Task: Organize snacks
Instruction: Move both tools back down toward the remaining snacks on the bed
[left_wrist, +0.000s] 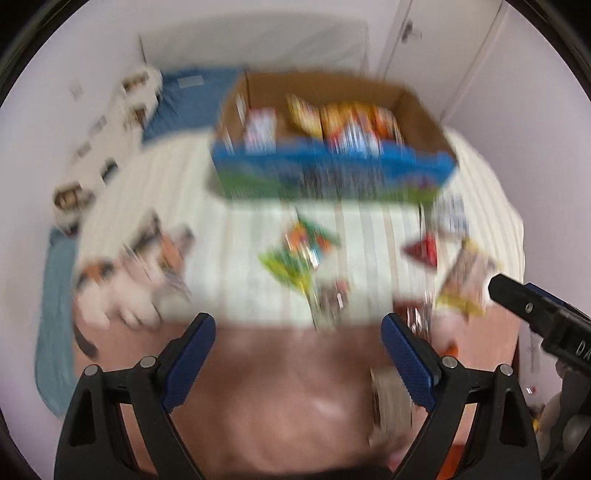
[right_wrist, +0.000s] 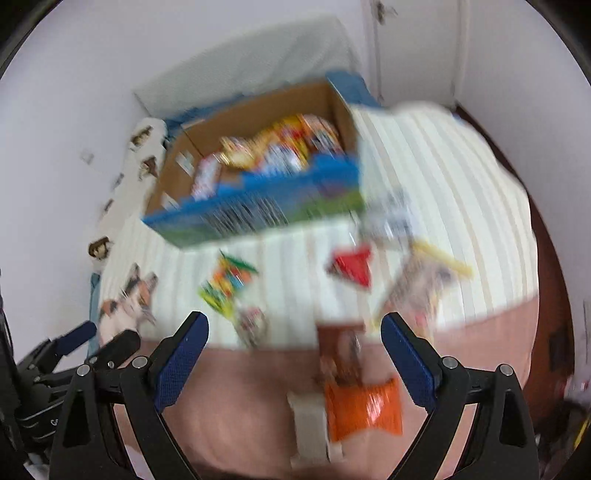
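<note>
The snacks are in two places. Many sit packed in the cardboard box (left_wrist: 332, 147), which stands at the far side of the bed (left_wrist: 240, 240). The box has a blue and green front. It looks like the place where the snacks should go, because packs already stand in a row inside it.

Other snacks lie loose on the bed in front of the box. There is a green and orange pack (right_wrist: 227, 284), a red pack (right_wrist: 352, 267) and a pack with a yellow edge (right_wrist: 424, 284). Nearer, on the pink blanket (right_wrist: 240, 406), lie a brown pack (right_wrist: 340, 354), an orange pack (right_wrist: 364, 410) and a pale white pack (right_wrist: 310, 424) just beside it. They are probably spread out so each one is easy to pick up.

The left gripper (left_wrist: 297, 360) is wide apart and holds nothing. The right gripper (right_wrist: 295, 356) is also wide apart and holds nothing. It hangs above the orange pack, so that pack may be picked next.

A cat picture (left_wrist: 147, 258) shows on the left of the bed.

Both pictures are very blurry. No brand or word on any pack can be read.
</note>
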